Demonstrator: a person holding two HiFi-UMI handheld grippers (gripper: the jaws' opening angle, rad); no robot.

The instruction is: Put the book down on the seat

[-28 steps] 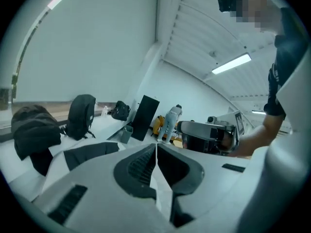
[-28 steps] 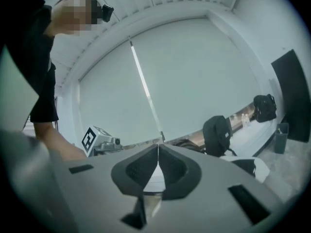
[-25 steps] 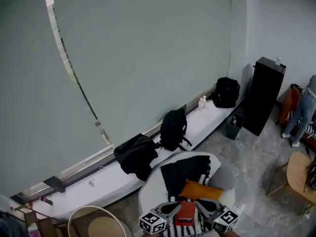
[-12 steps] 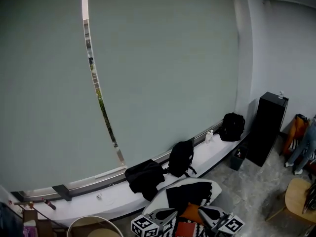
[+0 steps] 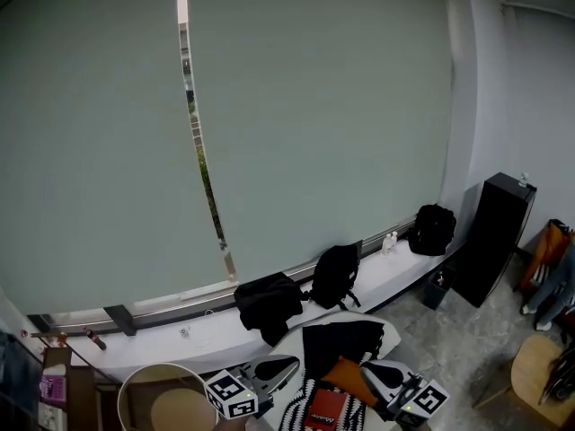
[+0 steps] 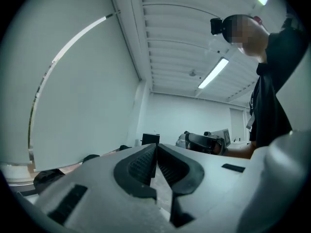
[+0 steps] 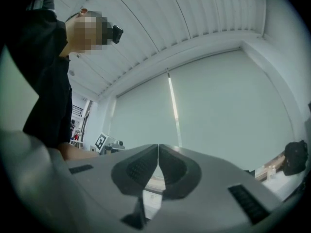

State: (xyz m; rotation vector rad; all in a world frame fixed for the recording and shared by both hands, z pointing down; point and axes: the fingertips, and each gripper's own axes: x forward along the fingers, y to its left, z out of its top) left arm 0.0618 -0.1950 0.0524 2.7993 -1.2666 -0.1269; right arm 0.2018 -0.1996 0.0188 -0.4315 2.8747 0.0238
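Flat red book lies on striped, perhaps knitted, fabric.

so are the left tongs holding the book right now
No, the left tongs are closed pad to pad with nothing between them.

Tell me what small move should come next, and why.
Probably just draw both grippers back, clear of the seat. The red book already lies flat on the striped cloth there, between them. The left gripper and right gripper are both shut with nothing between their jaws.
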